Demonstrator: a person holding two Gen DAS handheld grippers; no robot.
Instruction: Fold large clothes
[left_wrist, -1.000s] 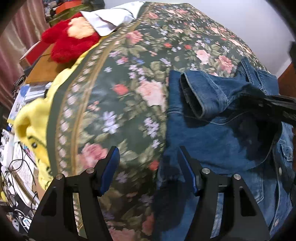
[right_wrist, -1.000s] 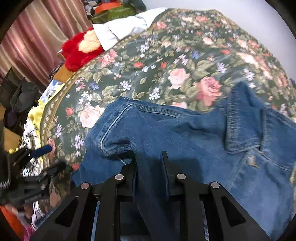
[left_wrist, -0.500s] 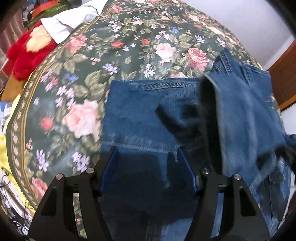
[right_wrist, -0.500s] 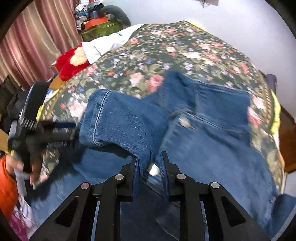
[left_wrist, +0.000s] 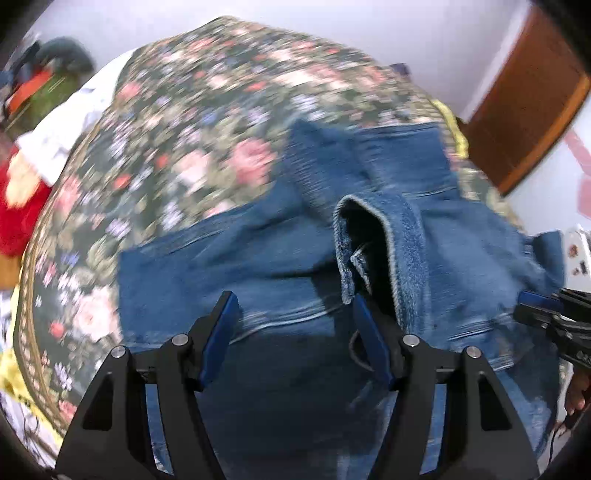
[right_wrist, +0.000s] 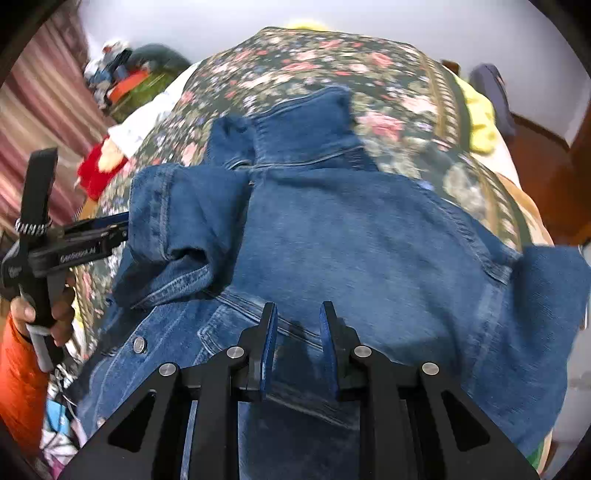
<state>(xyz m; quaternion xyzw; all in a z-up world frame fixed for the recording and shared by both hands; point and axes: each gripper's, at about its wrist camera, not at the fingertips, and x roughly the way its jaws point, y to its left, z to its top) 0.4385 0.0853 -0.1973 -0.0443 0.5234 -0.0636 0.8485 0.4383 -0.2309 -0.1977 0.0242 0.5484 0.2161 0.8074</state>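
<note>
A blue denim jacket lies spread on a floral bedspread, collar toward the far side. One sleeve is folded over the body, its cuff pointing left; in the left wrist view the cuff gapes just beyond my right-hand finger. My left gripper hangs open over the jacket's body with nothing between its pads; from the right wrist view it sits beside the cuff. My right gripper is nearly closed, with denim bunched at its pads, and shows at the edge of the left view.
A red plush toy and white cloth lie at the bed's left edge. Yellow cloth hangs off the right side, by a wooden door. A hand with an orange sleeve holds the left gripper. Curtains hang on the left.
Both grippers have swept to the right across the bed. The right one carried the sleeve over the jacket's body. The left one, open throughout, now hangs over denim instead of bedspread.
</note>
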